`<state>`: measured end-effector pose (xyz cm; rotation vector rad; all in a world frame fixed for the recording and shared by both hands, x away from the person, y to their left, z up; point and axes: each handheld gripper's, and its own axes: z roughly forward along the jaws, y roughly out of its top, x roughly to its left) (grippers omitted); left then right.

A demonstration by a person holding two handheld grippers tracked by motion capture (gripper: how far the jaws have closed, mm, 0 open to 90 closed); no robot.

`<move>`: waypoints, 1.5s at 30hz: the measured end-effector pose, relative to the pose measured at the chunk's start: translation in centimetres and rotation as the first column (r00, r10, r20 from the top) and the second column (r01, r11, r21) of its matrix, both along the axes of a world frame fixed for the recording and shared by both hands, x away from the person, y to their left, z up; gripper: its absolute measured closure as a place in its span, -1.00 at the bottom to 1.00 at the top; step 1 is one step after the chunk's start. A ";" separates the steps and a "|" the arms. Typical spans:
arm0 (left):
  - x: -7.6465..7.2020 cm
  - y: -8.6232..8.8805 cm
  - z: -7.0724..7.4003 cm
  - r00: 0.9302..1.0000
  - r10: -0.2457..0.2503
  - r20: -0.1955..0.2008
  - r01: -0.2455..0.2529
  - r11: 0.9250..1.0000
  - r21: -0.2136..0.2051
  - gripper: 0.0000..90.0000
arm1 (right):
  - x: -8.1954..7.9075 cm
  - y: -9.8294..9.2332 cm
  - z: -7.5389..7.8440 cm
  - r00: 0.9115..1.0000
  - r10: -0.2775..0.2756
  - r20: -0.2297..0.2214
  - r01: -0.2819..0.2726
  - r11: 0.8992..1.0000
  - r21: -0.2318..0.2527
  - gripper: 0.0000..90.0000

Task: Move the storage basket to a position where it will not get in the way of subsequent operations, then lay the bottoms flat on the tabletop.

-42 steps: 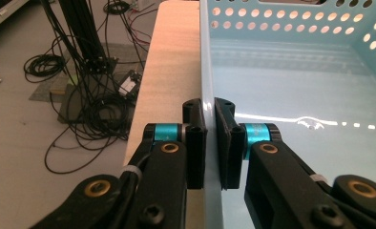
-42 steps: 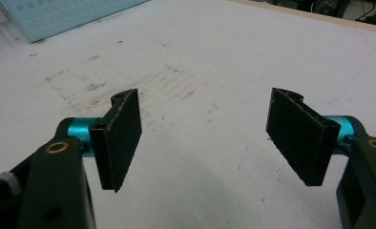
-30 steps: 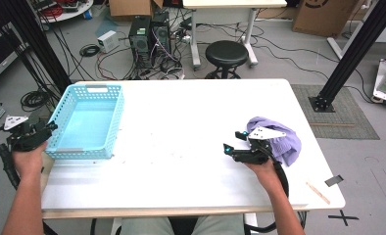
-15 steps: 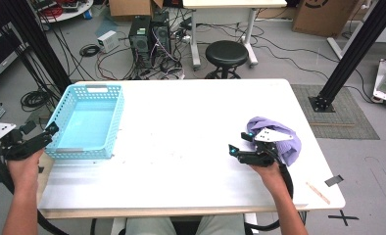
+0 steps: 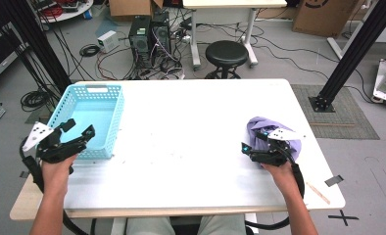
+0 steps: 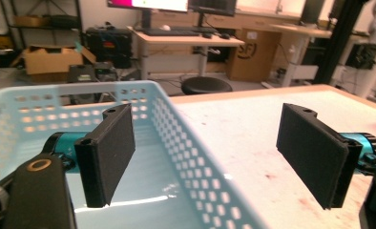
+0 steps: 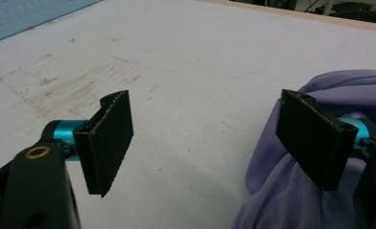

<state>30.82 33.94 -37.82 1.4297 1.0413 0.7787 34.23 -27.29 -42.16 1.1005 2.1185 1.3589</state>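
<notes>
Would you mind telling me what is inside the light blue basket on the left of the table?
The light blue basket looks empty; its bare floor shows in the high view and the left gripper view. The left gripper, jaws open, covers its near corner, so that spot stays unseen.

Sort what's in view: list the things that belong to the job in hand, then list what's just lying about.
Job in hand:
purple cloth
blue basket
left tongs, open
right tongs, open beside the cloth

Lying about:
black stool
computer towers
cardboard box
</notes>
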 end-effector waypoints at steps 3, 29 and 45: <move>0.3 -1.2 -0.3 1.000 -0.019 -0.010 0.019 1.000 -0.003 -0.54 | 0.1 0.0 0.1 1.000 -0.003 0.003 0.003 1.000 -0.001 -0.54; 2.0 -9.2 -2.6 0.978 -0.190 -0.083 0.194 0.980 0.043 -0.54 | 4.4 -2.2 -1.3 0.975 -0.213 -0.061 0.184 0.933 -0.310 0.16; 2.8 -11.7 -3.5 0.968 -0.228 -0.109 0.237 0.968 0.080 -0.52 | 3.0 4.2 -0.4 0.962 0.227 -0.154 -0.250 0.956 -0.151 0.94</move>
